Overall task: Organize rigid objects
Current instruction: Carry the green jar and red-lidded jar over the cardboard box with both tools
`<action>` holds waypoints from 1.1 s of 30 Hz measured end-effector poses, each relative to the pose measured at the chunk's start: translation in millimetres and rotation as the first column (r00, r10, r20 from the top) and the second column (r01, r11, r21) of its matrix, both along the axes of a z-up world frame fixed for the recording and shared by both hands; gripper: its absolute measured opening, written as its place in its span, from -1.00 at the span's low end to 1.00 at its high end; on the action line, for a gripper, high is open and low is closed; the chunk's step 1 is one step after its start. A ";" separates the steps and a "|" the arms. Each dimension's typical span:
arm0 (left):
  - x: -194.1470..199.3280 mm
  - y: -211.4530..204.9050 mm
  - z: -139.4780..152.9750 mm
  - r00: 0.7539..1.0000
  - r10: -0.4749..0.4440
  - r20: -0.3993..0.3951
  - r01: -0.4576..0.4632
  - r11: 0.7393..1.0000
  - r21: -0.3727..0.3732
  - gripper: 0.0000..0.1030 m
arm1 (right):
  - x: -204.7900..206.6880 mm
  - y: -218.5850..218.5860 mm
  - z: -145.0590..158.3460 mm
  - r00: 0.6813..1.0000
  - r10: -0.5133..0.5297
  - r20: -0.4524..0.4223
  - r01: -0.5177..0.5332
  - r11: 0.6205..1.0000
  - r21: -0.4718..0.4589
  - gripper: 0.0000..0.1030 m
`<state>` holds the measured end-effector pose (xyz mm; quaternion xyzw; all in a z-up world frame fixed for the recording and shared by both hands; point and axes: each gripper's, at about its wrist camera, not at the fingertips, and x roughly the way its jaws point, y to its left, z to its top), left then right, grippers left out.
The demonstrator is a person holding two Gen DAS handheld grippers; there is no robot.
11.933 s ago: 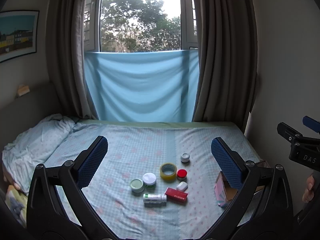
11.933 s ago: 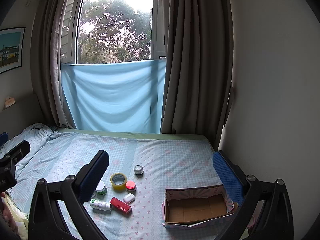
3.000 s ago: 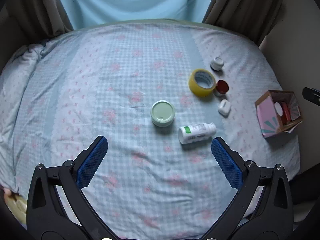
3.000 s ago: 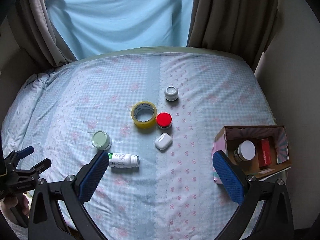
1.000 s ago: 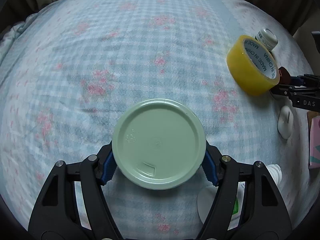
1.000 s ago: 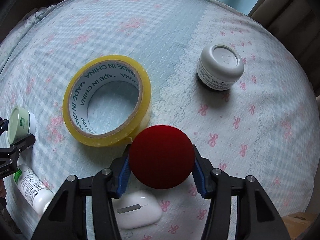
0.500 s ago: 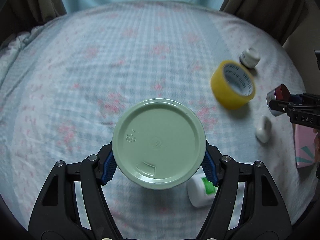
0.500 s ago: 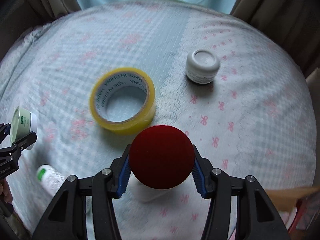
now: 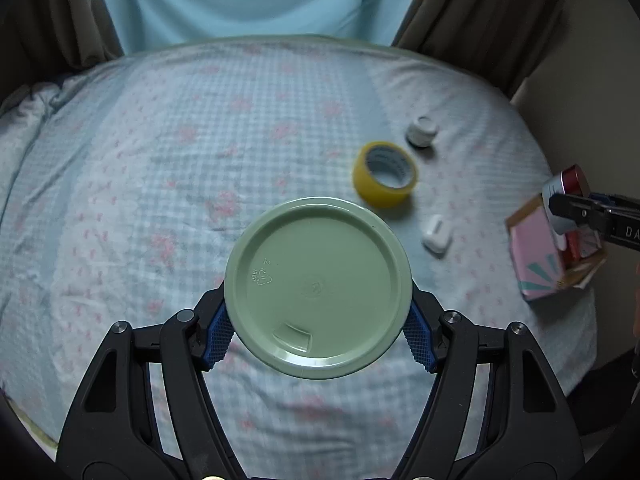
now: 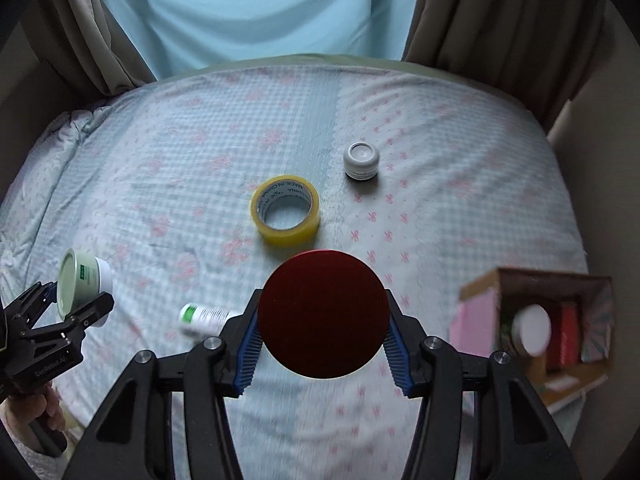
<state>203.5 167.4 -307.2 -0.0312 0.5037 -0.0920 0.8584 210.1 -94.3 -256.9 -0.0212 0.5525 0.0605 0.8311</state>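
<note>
My left gripper [image 9: 318,338] is shut on a jar with a pale green lid [image 9: 318,286], held above the bed; the jar also shows at the left of the right wrist view [image 10: 78,280]. My right gripper [image 10: 323,348] is shut on a jar with a red lid [image 10: 323,314], held above the bed left of the cardboard box [image 10: 480,316]. In the left wrist view the red-lidded jar [image 9: 568,184] hangs over the box [image 9: 536,256]. The box holds a white-lidded jar [image 10: 530,330] and a red packet [image 10: 564,336].
On the bed sheet [image 10: 160,168] lie a yellow tape roll [image 10: 286,210], a small white jar [image 10: 361,160], a white bottle with a green label [image 10: 204,318] and a white earbud case [image 9: 436,234]. Curtains and a blue cloth hang behind. A wall is to the right.
Both grippers have risen from the bed with their jars. The right one has moved toward the box with the red-lidded jar.
</note>
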 end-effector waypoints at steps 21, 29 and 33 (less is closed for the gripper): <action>-58.8 -138.6 109.7 0.993 -0.078 0.084 0.080 0.997 -0.014 0.32 | -116.3 -128.0 78.6 0.998 -0.012 0.064 0.008 0.998 0.057 -0.04; -61.1 -260.9 107.2 0.977 -0.205 0.055 0.204 0.979 0.019 0.32 | -128.4 -242.6 83.0 0.990 -0.118 0.081 0.114 0.992 0.050 -0.04; -58.1 -318.4 98.8 0.962 -0.270 0.031 0.270 0.963 0.020 0.32 | -126.1 -298.4 78.5 0.979 -0.188 0.077 0.185 0.982 0.046 -0.04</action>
